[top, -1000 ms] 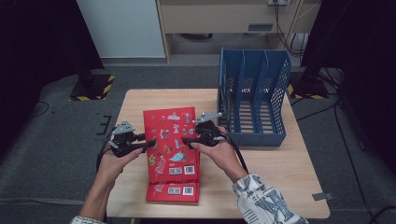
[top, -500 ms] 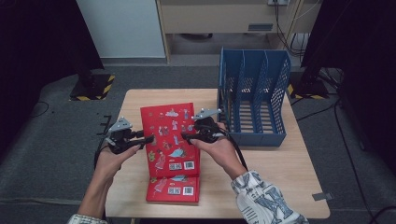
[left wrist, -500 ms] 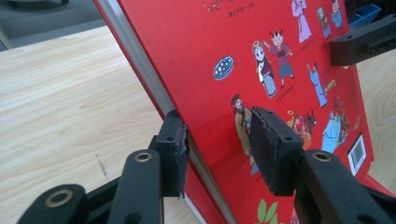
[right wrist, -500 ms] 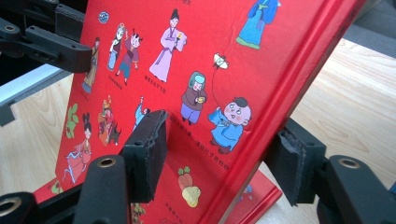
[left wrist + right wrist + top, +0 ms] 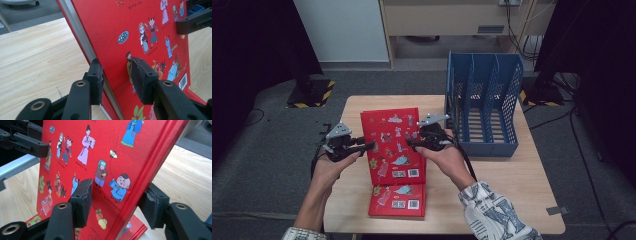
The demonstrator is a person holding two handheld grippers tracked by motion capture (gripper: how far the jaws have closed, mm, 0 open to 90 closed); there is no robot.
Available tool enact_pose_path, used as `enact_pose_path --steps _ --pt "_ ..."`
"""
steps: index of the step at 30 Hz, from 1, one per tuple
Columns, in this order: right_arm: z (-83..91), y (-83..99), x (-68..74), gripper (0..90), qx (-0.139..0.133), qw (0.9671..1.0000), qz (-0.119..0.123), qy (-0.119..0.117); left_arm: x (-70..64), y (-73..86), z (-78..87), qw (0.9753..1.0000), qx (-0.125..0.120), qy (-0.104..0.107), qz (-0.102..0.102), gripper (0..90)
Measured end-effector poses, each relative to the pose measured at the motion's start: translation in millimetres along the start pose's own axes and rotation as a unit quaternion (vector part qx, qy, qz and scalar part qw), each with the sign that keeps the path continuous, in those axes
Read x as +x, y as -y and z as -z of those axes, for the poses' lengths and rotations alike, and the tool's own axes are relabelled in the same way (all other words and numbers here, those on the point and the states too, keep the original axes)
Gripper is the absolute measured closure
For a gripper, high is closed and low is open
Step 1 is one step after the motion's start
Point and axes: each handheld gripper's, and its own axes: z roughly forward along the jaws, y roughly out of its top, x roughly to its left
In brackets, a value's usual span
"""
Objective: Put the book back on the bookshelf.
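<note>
A red picture book with cartoon figures on its cover is held tilted above the wooden table, its far edge raised. My left gripper is shut on its left page edge. My right gripper is shut on its spine side, with one pad on the cover and the other behind the spine. A second red book lies flat on the table below the held one, near the front edge. The left gripper's jaw shows far off in the right gripper view.
A blue slotted file rack stands at the table's back right, just right of my right gripper. Bare wood lies left of the books and at the front right. Dark stands and cables sit on the grey floor around the table.
Both grippers have lifted the upper red book off the lower one and tilted it up, drifting slightly left. The lower book has stayed flat.
</note>
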Motion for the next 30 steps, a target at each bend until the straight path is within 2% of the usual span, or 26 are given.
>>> enact_pose_path --steps 4,16,30 --pt "0.2 -2.1 0.0 47.2 -0.001 1.0000 0.002 0.001 0.4 -1.5 1.4 1.0000 0.000 -0.001 0.000 62.7" --pt "-1.5 -10.2 -0.2 50.3 -0.011 0.9998 0.008 0.015 4.6 -11.0 0.1 0.9997 0.000 -0.023 -0.009 63.8" --pt "-11.4 -18.6 -17.1 50.4 -0.015 0.9993 0.005 0.035 14.6 -29.7 -17.0 0.9992 0.000 -0.038 -0.014 63.4"
